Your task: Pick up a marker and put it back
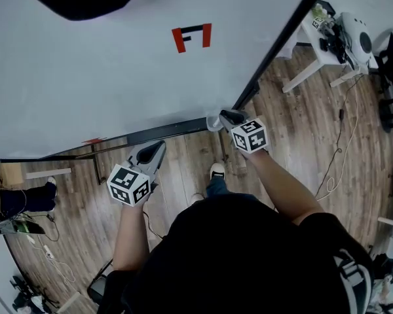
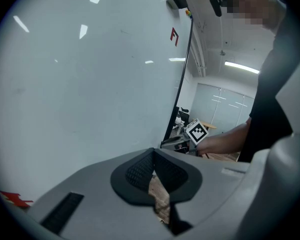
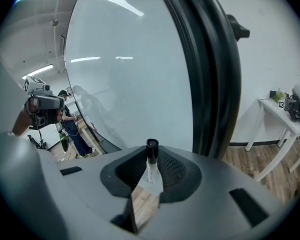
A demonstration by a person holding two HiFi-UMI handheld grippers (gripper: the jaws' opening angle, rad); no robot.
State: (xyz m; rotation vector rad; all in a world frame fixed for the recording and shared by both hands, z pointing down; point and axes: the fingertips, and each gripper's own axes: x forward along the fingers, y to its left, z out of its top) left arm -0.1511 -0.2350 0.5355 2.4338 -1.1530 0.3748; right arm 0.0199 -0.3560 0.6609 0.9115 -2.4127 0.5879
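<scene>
The right gripper (image 1: 225, 118) clamps the marker (image 3: 151, 165) near the board's ledge (image 1: 165, 133), the left gripper (image 1: 155, 153) closed and empty, so laying it back likely comes next.

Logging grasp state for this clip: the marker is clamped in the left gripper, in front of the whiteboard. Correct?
Not quite: the marker is clamped in the right gripper, not the left, in front of the whiteboard. The right gripper view shows it between the jaws, black cap outward. The left gripper is shut on nothing.
</scene>
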